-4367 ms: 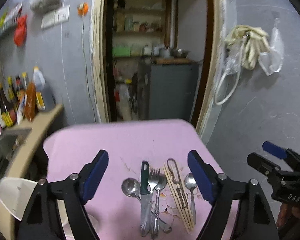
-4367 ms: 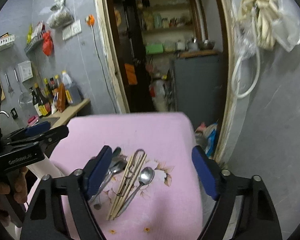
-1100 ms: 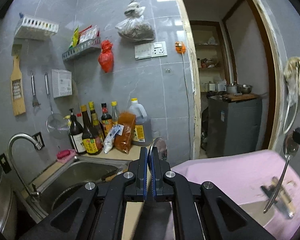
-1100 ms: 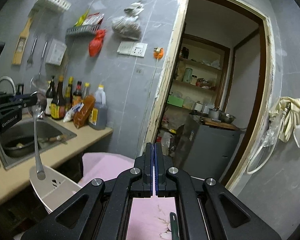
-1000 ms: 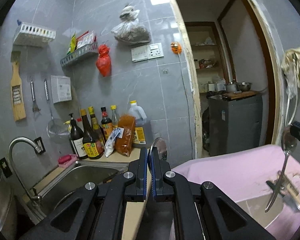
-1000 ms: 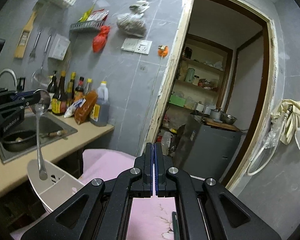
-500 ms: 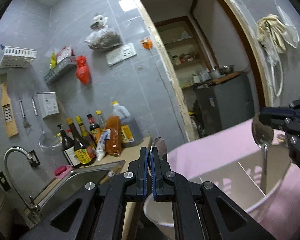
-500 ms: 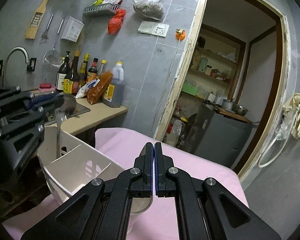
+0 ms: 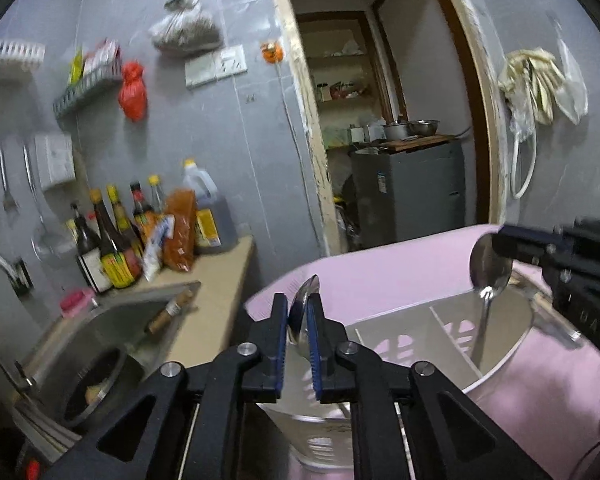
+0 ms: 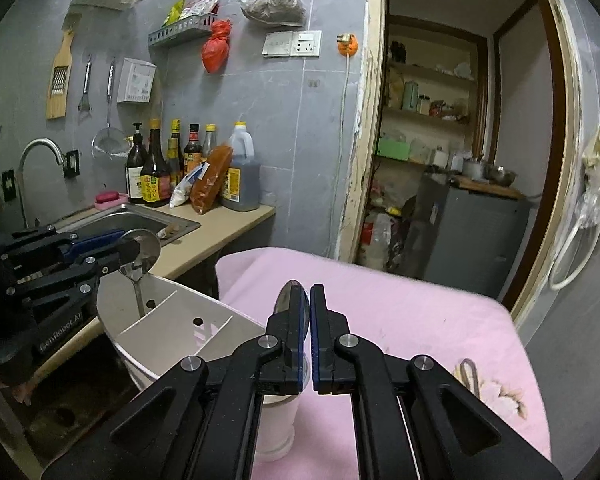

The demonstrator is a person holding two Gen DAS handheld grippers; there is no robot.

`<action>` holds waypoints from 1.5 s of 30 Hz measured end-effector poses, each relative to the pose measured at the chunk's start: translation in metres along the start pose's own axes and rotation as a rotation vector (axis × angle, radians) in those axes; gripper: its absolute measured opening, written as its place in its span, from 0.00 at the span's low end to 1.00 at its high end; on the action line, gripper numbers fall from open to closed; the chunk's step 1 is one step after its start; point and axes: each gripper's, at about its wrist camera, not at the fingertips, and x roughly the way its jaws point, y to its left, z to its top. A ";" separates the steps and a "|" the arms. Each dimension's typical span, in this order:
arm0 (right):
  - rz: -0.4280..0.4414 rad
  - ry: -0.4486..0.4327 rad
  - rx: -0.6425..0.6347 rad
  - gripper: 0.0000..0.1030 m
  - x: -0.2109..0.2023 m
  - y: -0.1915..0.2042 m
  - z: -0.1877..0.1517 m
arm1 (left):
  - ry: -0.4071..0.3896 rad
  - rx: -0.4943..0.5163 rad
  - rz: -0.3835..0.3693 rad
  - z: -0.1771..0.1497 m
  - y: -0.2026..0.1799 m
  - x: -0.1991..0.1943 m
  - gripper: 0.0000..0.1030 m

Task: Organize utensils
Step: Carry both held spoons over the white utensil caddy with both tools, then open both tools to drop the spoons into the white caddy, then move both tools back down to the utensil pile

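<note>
- Our left gripper point(image 9: 298, 322) is nearly closed, its blue pads pinching the bowl of a spoon point(image 9: 300, 312) that hangs handle-down into the white utensil holder point(image 10: 168, 320).
- Our right gripper point(image 10: 310, 320) likewise pinches a second spoon point(image 9: 490, 272) by its bowl, its handle hanging into the holder's right compartment.
- The holder stands at the near left of the pink desk point(image 10: 400, 312).

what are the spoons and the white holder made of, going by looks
Spoons: likely polished stainless steel, with grey, mirror-like bowls catching reflections.
Holder: probably moulded plastic, matte white, with thin divider walls and punched drain holes; ceramic can't be fully ruled out.
</note>
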 end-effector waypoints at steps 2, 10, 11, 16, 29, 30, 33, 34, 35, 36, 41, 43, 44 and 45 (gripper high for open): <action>0.015 0.011 0.026 0.09 0.000 -0.004 -0.001 | 0.037 -0.060 -0.038 0.002 0.006 0.002 0.21; 0.051 0.026 0.097 0.23 -0.005 -0.020 -0.007 | 0.106 -0.191 -0.100 -0.002 0.014 0.005 0.35; 0.052 0.025 0.106 0.26 -0.007 -0.023 -0.008 | 0.110 -0.194 -0.099 -0.002 0.013 0.004 0.37; 0.032 -0.009 0.148 0.44 -0.025 -0.038 -0.003 | 0.107 -0.208 -0.094 0.005 0.006 -0.008 0.44; -0.122 -0.170 0.197 0.95 -0.093 -0.122 0.013 | -0.041 -0.215 -0.035 0.049 -0.052 -0.048 0.93; -0.133 -0.175 0.192 0.97 -0.097 -0.128 0.013 | -0.051 -0.210 -0.031 0.052 -0.058 -0.050 0.94; -0.164 -0.181 0.171 0.98 -0.107 -0.150 0.010 | -0.076 -0.188 -0.026 0.059 -0.083 -0.054 0.97; -0.168 -0.181 0.168 0.98 -0.109 -0.156 0.011 | -0.084 -0.179 -0.029 0.062 -0.093 -0.055 0.97; -0.174 -0.178 0.164 0.98 -0.110 -0.163 0.009 | -0.090 -0.173 -0.034 0.064 -0.101 -0.056 0.97; -0.183 -0.173 0.160 0.98 -0.110 -0.173 0.006 | -0.094 -0.169 -0.038 0.065 -0.107 -0.056 0.98; -0.199 -0.147 0.156 0.98 -0.110 -0.210 -0.007 | -0.102 -0.137 -0.063 0.073 -0.146 -0.048 0.98; -0.198 -0.126 0.155 0.98 -0.105 -0.224 -0.012 | -0.094 -0.125 -0.074 0.073 -0.161 -0.041 0.98; -0.192 -0.113 0.158 0.98 -0.101 -0.234 -0.015 | -0.090 -0.121 -0.077 0.073 -0.167 -0.038 0.98; -0.188 -0.105 0.159 0.98 -0.098 -0.238 -0.018 | -0.084 -0.118 -0.080 0.073 -0.175 -0.033 0.98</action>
